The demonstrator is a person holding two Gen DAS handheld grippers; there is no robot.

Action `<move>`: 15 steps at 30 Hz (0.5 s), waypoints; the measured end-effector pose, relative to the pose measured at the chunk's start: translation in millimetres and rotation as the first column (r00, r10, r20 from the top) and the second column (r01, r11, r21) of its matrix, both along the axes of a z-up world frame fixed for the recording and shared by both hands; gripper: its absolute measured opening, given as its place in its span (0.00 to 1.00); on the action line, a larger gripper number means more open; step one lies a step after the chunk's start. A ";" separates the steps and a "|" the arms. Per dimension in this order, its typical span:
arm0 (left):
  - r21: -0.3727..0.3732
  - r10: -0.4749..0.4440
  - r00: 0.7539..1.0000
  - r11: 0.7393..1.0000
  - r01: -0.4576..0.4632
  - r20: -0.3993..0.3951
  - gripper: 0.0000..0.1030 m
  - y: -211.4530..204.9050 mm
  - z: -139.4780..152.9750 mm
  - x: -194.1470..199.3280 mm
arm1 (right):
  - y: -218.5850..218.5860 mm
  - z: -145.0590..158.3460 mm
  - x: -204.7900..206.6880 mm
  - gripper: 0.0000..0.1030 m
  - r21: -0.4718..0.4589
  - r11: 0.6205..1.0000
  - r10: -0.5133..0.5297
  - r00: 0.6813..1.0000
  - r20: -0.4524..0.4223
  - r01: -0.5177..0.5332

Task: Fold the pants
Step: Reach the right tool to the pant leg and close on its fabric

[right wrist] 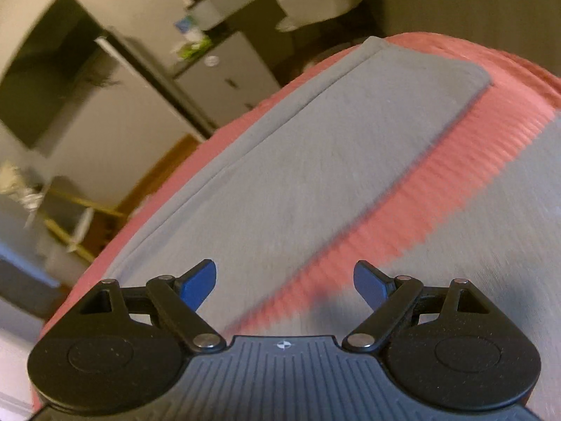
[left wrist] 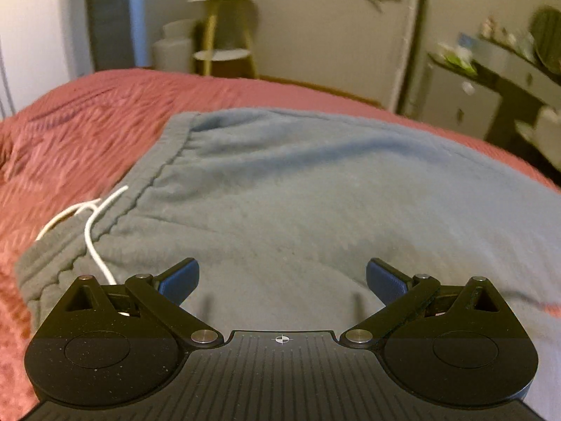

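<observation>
Left wrist view: left gripper spread wide, grasping nothing over pants, right gripper likewise released; best pinching waistband near drawstring at 9 o'clock.

It was a home bedroom: a pink bedspread covered the bed, a round two-tier side table stood at 12 o'clock, and a cluttered dresser at 2 o'clock.
</observation>
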State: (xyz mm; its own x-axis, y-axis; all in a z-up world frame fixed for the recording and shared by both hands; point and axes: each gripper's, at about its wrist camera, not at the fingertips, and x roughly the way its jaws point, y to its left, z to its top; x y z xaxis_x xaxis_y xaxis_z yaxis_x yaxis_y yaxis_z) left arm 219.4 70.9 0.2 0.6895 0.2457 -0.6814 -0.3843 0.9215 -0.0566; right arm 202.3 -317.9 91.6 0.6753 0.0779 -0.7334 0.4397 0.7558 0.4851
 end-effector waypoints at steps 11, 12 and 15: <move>0.145 0.163 0.970 0.971 -0.191 0.181 1.00 37.5 -13.7 4.6 | -24.3 -27.0 205.5 0.60 -0.026 0.983 -0.182 0.978 -0.103 0.180; 0.138 0.174 0.971 0.971 -0.197 0.167 1.00 41.4 -16.4 8.0 | -24.4 -29.8 214.0 0.56 -0.047 0.981 -0.190 0.976 -0.109 0.186; 0.088 0.185 0.979 0.977 -0.192 0.080 1.00 54.1 -31.2 20.0 | -30.1 -37.0 241.7 0.54 -0.073 0.973 -0.227 0.967 -0.113 0.220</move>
